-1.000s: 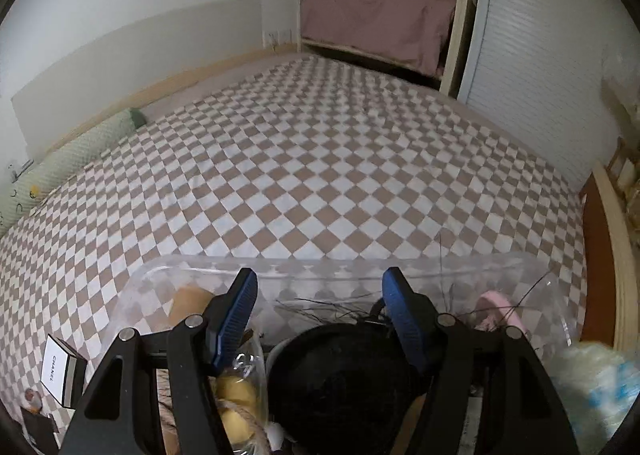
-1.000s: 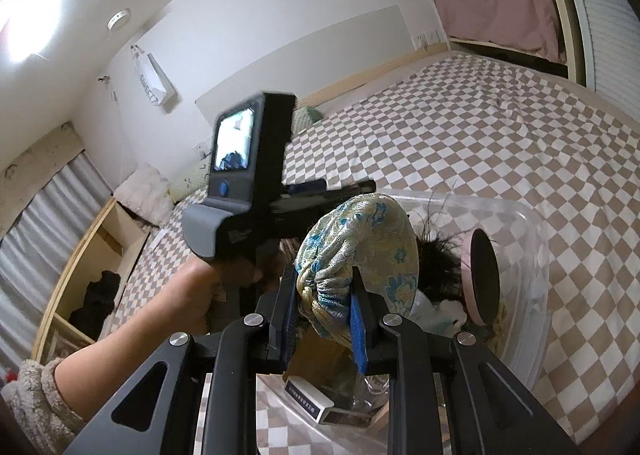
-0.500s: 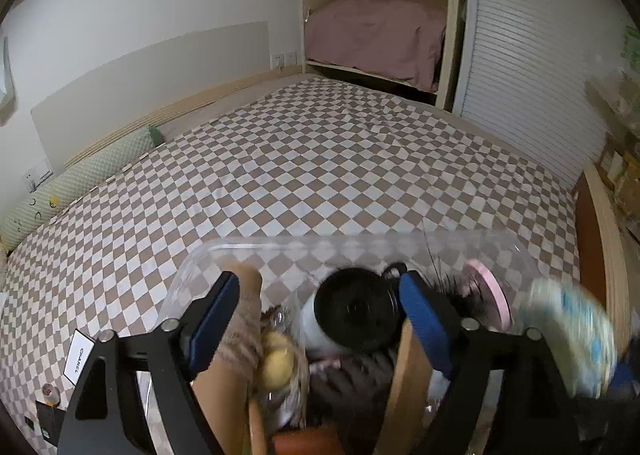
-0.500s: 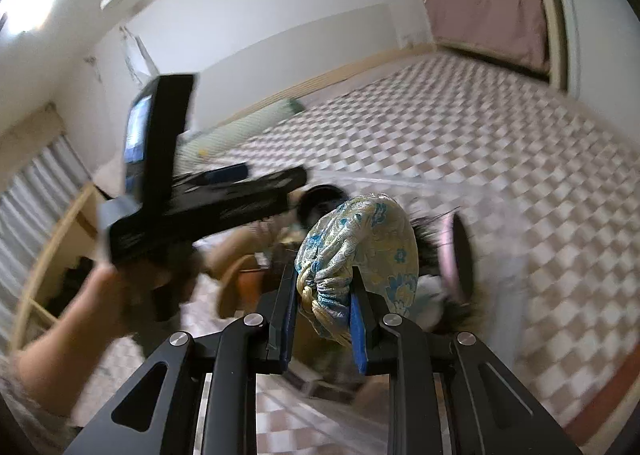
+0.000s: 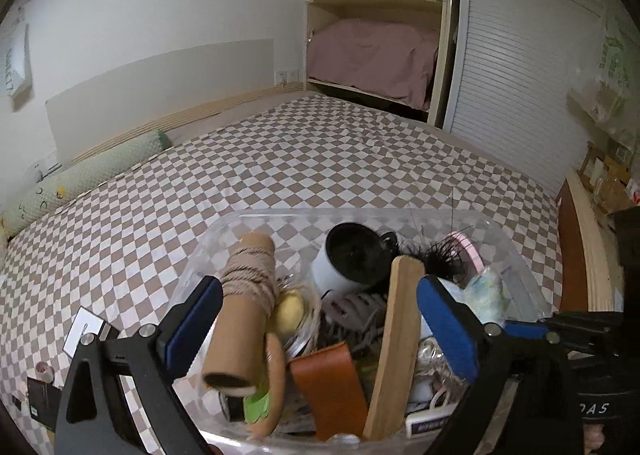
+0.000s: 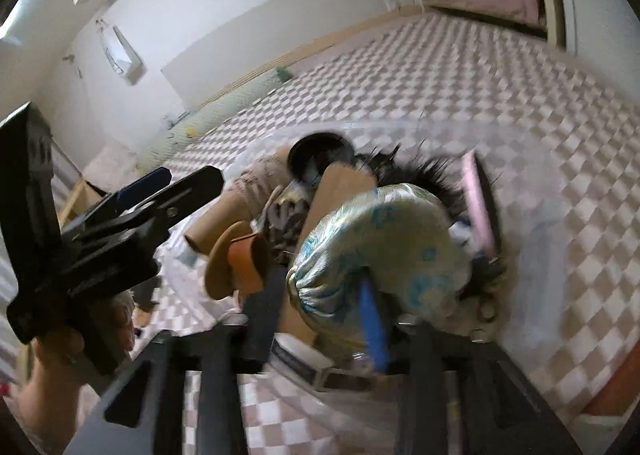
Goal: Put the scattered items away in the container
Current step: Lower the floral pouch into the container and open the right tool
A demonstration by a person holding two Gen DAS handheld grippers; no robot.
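Right wrist view: right gripper (image 6: pixel 320 315) jaws have just been opening, scrunchie (image 6: pixel 380 251) between them over the bin (image 6: pixel 532 255). Left gripper (image 5: pixel 320 331) stands wide, empty. Scrunchie likely handles soft, light (grip the gathered fabric band).

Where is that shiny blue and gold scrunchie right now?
In the right wrist view, the scrunchie sits centre frame between the right tool's just-opened fingers, over the clear container, beside the pink mirror and black feathers.
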